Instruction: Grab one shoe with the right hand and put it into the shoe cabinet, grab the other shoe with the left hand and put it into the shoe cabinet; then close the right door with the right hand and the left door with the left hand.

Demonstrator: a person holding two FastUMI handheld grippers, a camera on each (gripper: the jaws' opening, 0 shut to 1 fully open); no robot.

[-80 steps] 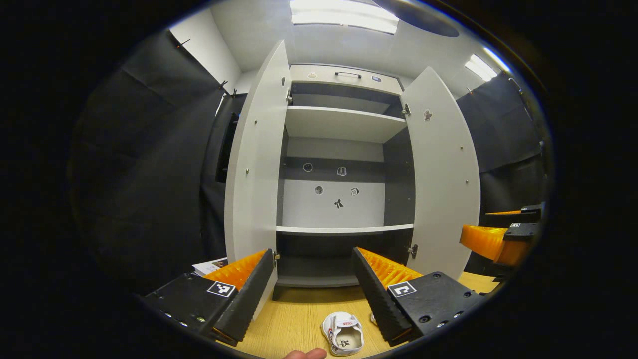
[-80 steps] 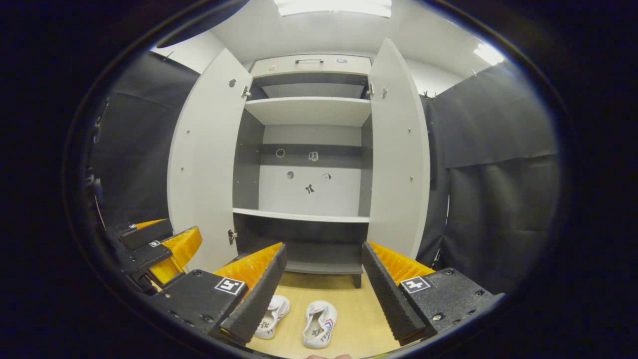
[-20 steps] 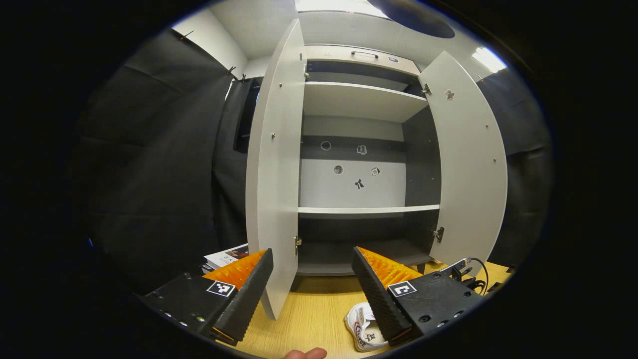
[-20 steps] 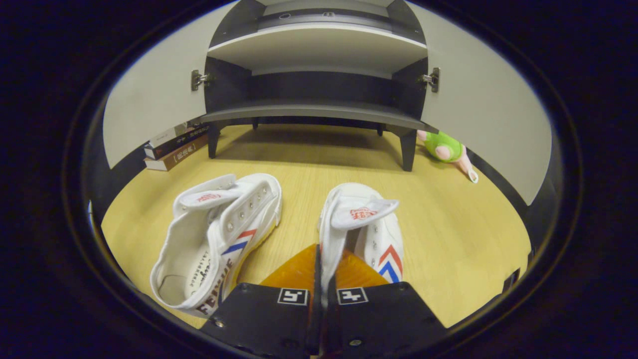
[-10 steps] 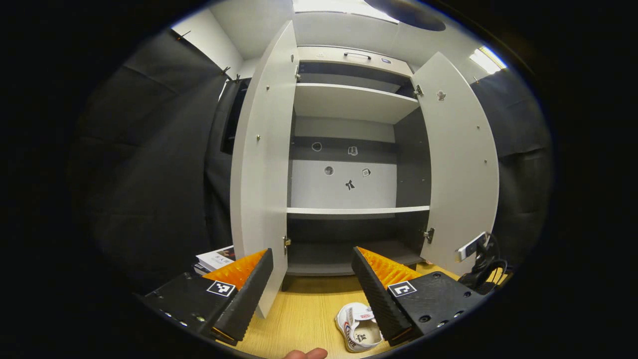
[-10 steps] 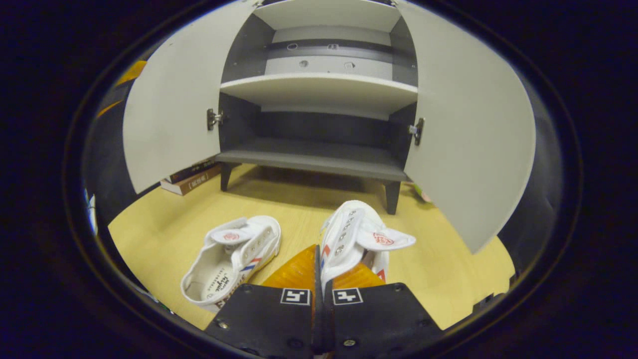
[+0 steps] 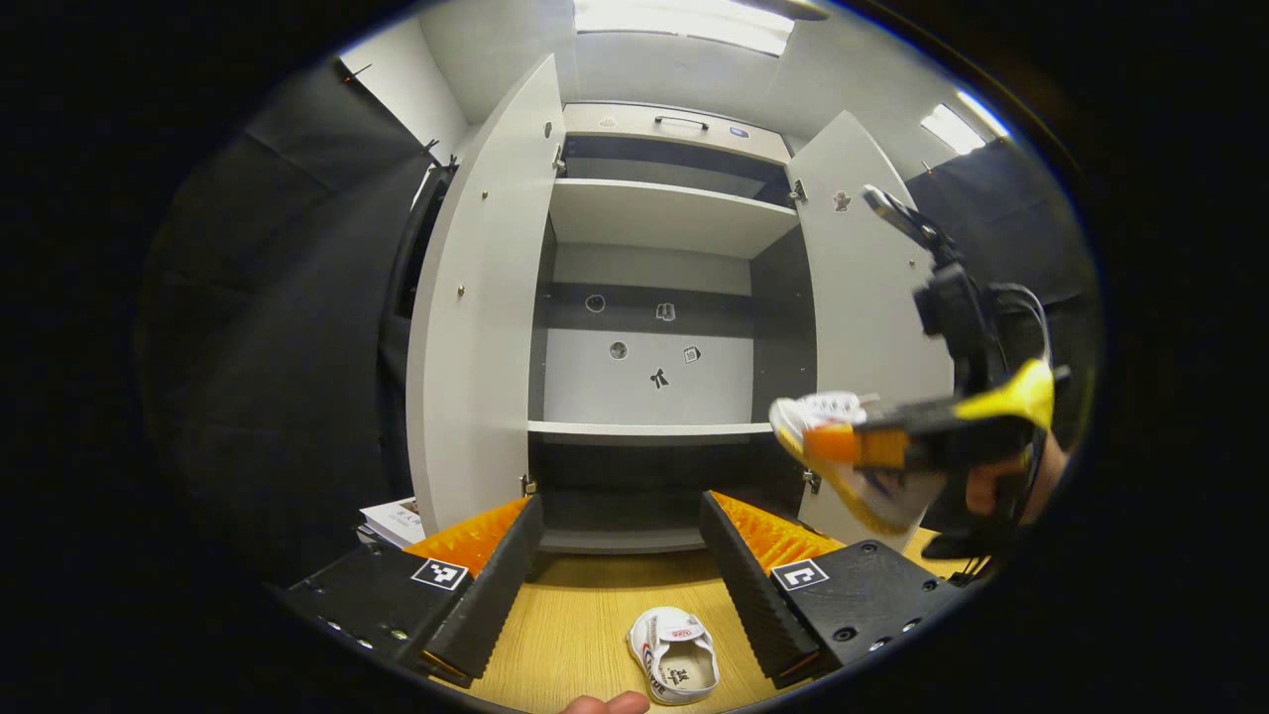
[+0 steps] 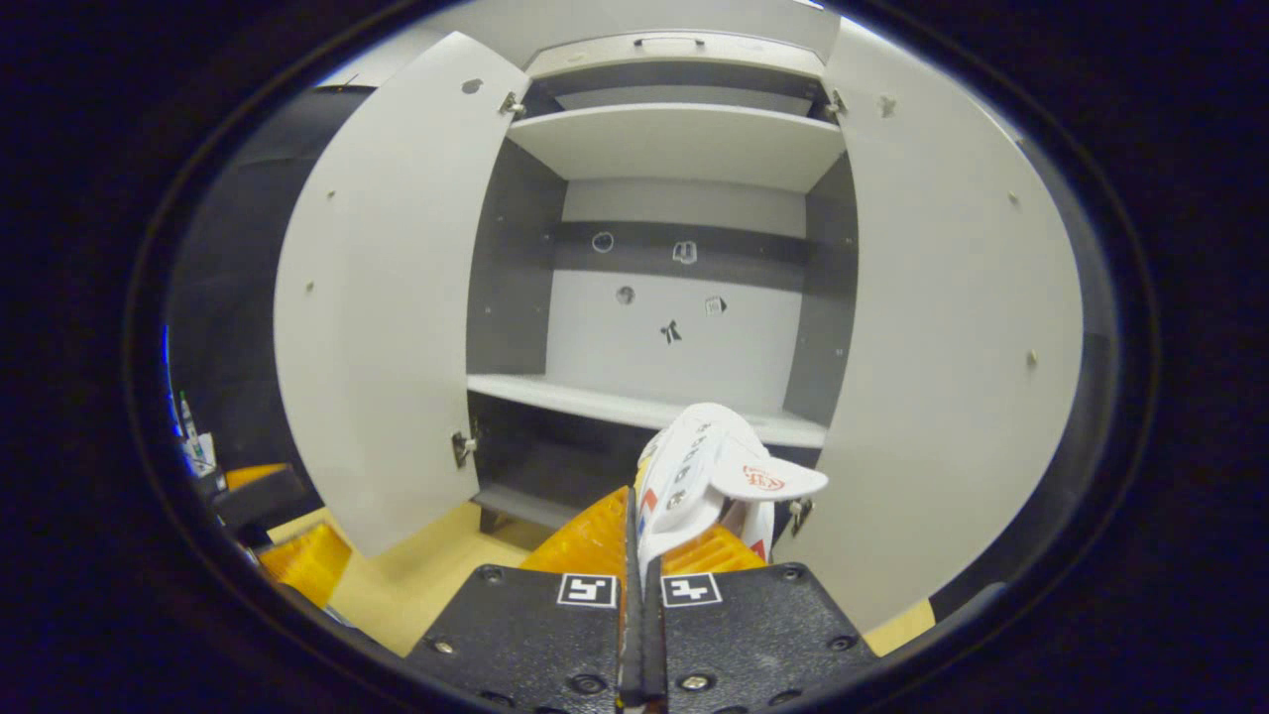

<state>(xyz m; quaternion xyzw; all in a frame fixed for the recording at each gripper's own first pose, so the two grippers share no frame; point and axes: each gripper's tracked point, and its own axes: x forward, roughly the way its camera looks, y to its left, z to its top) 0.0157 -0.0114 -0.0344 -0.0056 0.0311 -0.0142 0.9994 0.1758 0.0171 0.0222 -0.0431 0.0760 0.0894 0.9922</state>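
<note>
A: What's in the left gripper view?
B: The left gripper (image 7: 623, 555) hangs wide open, empty, over a light wooden floor (image 7: 580, 635). One white sneaker (image 7: 675, 666) lies on it just below the fingers. Ahead stands the shoe cabinet (image 7: 649, 327), both doors swung out, under ceiling lights (image 7: 684, 22), with books (image 7: 395, 520) stacked at its left foot. At right, the right gripper (image 7: 843, 444) carries the other sneaker (image 7: 861, 476) in the air.
A: And the right gripper view?
B: The right gripper (image 8: 642, 565) is clamped on that sneaker's (image 8: 709, 471) side wall, raised before the white middle shelf (image 8: 634, 402). The grey doors (image 8: 382, 297) flank it.
</note>
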